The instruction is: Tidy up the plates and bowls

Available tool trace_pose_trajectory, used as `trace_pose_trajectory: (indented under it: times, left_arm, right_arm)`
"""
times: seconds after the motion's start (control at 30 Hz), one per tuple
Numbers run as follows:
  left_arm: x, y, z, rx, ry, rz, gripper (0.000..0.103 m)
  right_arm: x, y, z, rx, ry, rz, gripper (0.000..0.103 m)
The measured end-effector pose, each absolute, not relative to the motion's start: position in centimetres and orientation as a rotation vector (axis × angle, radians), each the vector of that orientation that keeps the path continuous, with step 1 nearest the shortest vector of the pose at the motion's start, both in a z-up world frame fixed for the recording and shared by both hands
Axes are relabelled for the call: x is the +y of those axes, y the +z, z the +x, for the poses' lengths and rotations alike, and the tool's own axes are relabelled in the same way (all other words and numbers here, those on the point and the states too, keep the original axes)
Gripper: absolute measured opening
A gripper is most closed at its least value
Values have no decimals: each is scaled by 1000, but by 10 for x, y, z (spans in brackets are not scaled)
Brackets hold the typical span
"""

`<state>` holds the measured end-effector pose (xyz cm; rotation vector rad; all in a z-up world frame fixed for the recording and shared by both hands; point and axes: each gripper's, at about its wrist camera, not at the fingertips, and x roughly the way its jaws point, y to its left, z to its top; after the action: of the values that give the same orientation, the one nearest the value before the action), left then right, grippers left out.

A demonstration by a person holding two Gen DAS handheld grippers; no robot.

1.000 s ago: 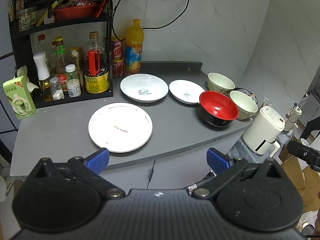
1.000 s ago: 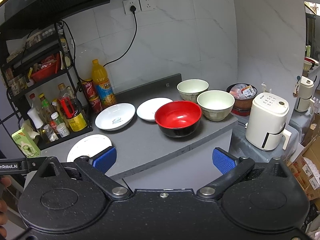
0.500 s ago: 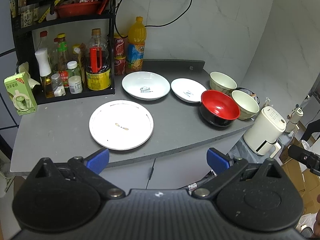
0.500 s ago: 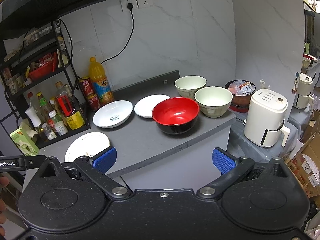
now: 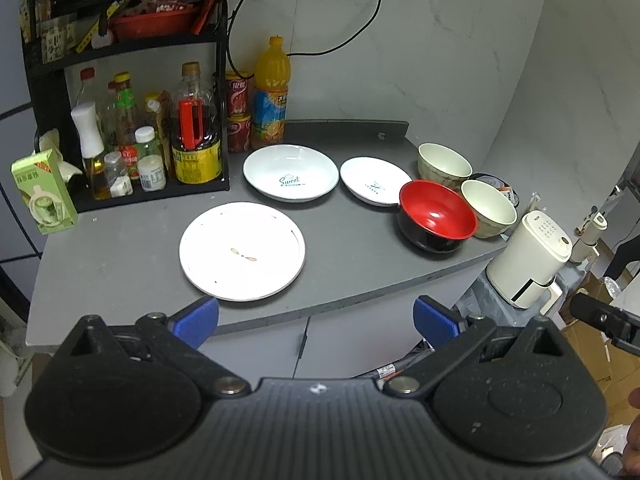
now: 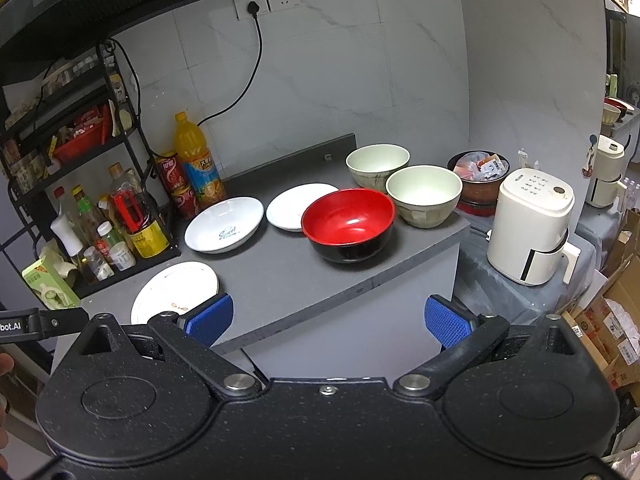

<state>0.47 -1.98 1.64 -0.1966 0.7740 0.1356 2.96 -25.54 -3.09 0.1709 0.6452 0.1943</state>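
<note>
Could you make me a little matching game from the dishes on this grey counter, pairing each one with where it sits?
Column one:
1. flat white plate
2. plate marked "Sweet"
3. red bowl
4. small white plate

Column two:
A. beside the two pale green bowls
B. just in front of the orange juice bottle
C. nearest the counter's front edge
D. between the "Sweet" plate and the red bowl

Pairs: 1-C, 2-B, 3-A, 4-D
</note>
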Motion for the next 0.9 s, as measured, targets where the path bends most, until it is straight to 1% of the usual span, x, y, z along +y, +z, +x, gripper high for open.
trace_pose_trajectory:
  times: [0.4,0.9]
  left_arm:
    - [-19,20,18,789,132,-197,103]
    - [-23,7,69,836,59,-200,103]
  right_arm:
    - [-260,-32,36,644,183,186,103]
    - [-258,-36,70,667,125,155,103]
